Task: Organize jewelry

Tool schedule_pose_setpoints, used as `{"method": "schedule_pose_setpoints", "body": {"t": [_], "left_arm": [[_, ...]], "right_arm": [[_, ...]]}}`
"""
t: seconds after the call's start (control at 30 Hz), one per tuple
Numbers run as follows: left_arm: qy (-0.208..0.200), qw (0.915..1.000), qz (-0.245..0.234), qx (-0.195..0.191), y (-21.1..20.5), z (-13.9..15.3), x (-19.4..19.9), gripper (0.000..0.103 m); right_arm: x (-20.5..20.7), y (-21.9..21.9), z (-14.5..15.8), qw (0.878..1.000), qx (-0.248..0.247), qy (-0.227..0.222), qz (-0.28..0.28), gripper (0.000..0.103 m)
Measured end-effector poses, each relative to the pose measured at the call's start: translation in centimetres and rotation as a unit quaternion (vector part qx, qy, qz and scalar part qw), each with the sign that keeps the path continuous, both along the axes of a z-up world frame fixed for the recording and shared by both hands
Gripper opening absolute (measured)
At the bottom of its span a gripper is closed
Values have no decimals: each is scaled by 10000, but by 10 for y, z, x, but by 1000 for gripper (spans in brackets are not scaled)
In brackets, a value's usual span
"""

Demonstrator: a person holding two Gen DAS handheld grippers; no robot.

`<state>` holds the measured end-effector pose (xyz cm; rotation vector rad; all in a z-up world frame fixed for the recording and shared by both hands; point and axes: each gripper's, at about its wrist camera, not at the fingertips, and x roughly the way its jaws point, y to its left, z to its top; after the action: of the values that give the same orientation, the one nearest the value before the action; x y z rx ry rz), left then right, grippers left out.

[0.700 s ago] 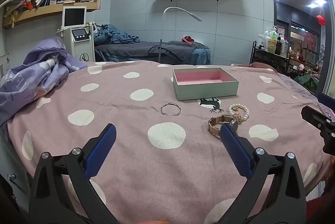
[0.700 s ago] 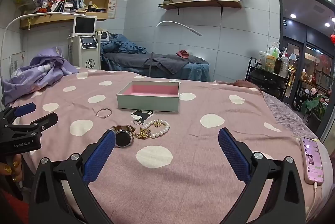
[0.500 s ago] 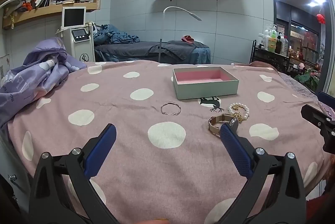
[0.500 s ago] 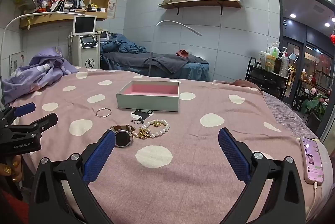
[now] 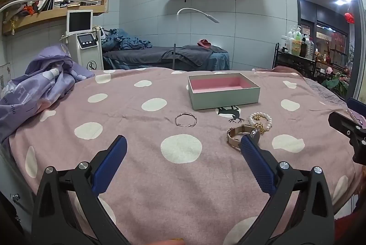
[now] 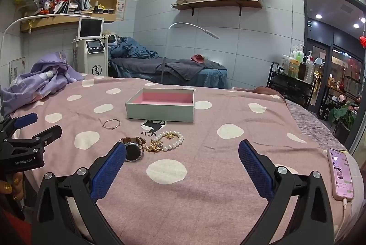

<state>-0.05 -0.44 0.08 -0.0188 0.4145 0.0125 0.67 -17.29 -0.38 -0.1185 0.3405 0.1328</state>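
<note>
My left gripper (image 5: 183, 148) and right gripper (image 6: 181, 156) hang with ribbed blue jaws spread, pinching nothing; on the dotted pink bedspread (image 6: 228, 176) lie a round watch (image 6: 132, 150), a pearl bracelet (image 6: 170, 140) and a thin metal bangle (image 5: 185, 119); beyond, the rectangular pink-lined box (image 5: 223, 90).

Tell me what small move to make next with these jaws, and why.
Probably ease the right gripper forward to the watch: both grippers hang open and empty, the box holds nothing, and the watch lies nearest its jaws.
</note>
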Motion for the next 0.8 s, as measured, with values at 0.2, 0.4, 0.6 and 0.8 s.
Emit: {"method": "schedule_pose_setpoints", "body": {"t": [0.2,0.4,0.6,0.8], "left_arm": [[-7,10000,-1,8,1,0,-1,98],[-14,10000,-19,61,1,1,-1,98],[-2,10000,-15,31,2,1,0,98],[-21,10000,27,14,3,0,1,98]], "right_arm": [[0,0,0,10000,6,-2,3,96],[0,0,0,10000,14,-4,-8,97],[0,-1,0,10000,15,-6,-2,97],[0,0,-1,10000,11,3,4,97]]}}
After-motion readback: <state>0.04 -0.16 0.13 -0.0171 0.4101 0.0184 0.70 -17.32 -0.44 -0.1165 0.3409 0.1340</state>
